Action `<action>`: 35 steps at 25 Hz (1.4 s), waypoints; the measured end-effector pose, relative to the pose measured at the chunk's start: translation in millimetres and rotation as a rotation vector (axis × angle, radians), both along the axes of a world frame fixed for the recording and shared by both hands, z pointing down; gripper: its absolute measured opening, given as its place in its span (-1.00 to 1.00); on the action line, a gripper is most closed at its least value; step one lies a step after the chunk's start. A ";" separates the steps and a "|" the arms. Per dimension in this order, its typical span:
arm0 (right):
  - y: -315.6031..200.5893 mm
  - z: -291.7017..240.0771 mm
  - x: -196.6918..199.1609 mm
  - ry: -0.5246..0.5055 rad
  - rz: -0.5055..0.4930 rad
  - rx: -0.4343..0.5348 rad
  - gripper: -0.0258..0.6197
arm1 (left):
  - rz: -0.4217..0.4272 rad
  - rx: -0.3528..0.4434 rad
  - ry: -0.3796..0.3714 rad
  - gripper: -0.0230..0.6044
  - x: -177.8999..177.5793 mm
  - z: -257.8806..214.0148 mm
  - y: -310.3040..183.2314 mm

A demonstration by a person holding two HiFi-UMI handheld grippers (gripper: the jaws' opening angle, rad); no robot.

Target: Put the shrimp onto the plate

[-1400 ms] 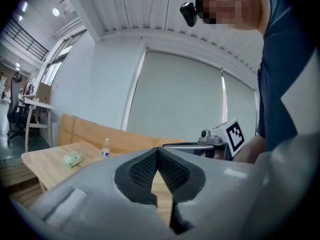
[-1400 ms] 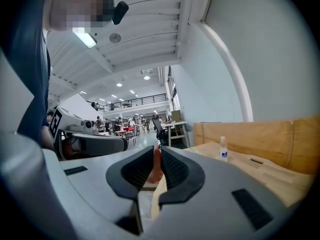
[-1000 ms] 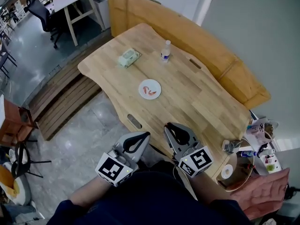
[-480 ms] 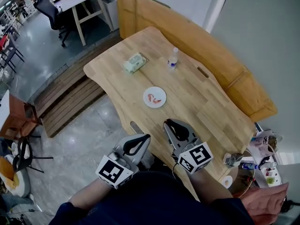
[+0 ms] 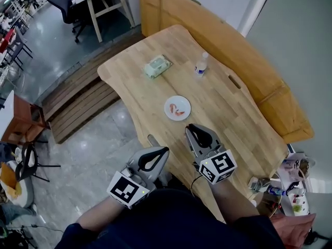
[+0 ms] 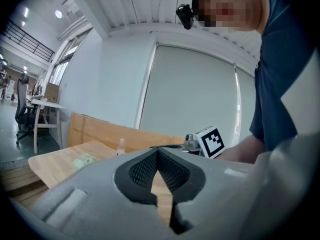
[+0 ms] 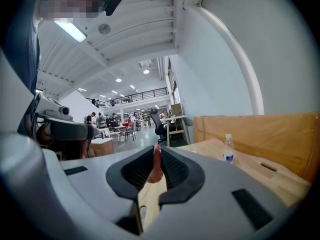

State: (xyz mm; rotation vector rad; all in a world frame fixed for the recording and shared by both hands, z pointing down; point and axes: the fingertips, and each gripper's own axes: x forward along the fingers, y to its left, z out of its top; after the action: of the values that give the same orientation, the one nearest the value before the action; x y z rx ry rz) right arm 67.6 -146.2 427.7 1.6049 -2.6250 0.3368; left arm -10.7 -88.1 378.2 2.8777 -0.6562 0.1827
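The right gripper (image 7: pixel 157 154) is clenching a slim pink-orange shrimp (image 7: pixel 155 169), hovering over the pale wooden table (image 5: pixel 223 100) short of the small round white plate (image 5: pixel 184 104), probably carrying it there to join the orange shrimp pieces (image 5: pixel 177 111); the left gripper (image 6: pixel 158 156) is idling pressed together, empty

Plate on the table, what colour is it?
The plate is white, clearest in the head view.
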 end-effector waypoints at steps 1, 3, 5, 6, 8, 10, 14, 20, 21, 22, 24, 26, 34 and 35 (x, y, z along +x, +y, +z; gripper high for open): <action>-3.7 4.7 0.6 0.007 -0.002 -0.007 -0.76 | -0.005 -0.006 -0.002 -0.92 -1.0 1.3 -1.3; -12.1 14.2 3.0 0.023 -0.001 -0.018 -0.76 | -0.013 -0.017 -0.007 -0.92 -3.0 4.1 -4.6; -21.4 24.3 5.5 0.038 0.002 -0.029 -0.76 | -0.017 -0.018 -0.017 -0.92 -5.0 7.2 -9.5; -25.5 30.0 6.8 0.044 0.003 -0.037 -0.76 | -0.020 -0.018 -0.020 -0.92 -5.7 8.7 -11.9; -33.3 42.3 9.3 0.055 0.006 -0.057 -0.76 | -0.028 -0.019 -0.020 -0.91 -6.6 10.1 -15.8; -41.2 54.2 10.7 0.057 0.009 -0.078 -0.76 | -0.034 -0.020 -0.016 -0.91 -7.2 10.5 -18.7; -58.9 77.6 10.5 0.064 0.011 -0.115 -0.76 | -0.041 -0.026 -0.017 -0.92 -8.1 13.2 -24.1; -86.6 112.7 15.7 0.086 0.018 -0.164 -0.76 | -0.063 -0.038 -0.021 -0.91 -11.5 17.6 -32.7; -91.5 118.1 16.9 0.088 0.021 -0.172 -0.76 | -0.069 -0.042 -0.023 -0.92 -13.0 18.8 -34.4; -96.3 123.4 18.0 0.090 0.023 -0.179 -0.76 | -0.075 -0.045 -0.026 -0.92 -14.4 20.1 -36.1; -105.7 134.5 20.3 0.099 0.028 -0.193 -0.76 | -0.084 -0.048 -0.030 -0.92 -16.6 22.8 -39.3; -115.1 145.7 23.8 0.111 0.036 -0.207 -0.76 | -0.093 -0.053 -0.034 -0.92 -18.0 25.2 -42.5; -141.7 191.0 33.8 0.141 0.057 -0.282 -0.76 | -0.114 -0.059 -0.042 -0.92 -19.6 26.9 -51.7; -143.8 196.8 35.6 0.143 0.058 -0.292 -0.76 | -0.116 -0.058 -0.043 -0.91 -19.1 27.4 -52.4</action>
State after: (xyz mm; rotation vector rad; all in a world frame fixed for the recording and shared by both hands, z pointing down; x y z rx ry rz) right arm 103.1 -290.0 624.5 1.5465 -2.3025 0.5564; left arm -29.9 -140.5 405.7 2.7775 -0.8087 0.2438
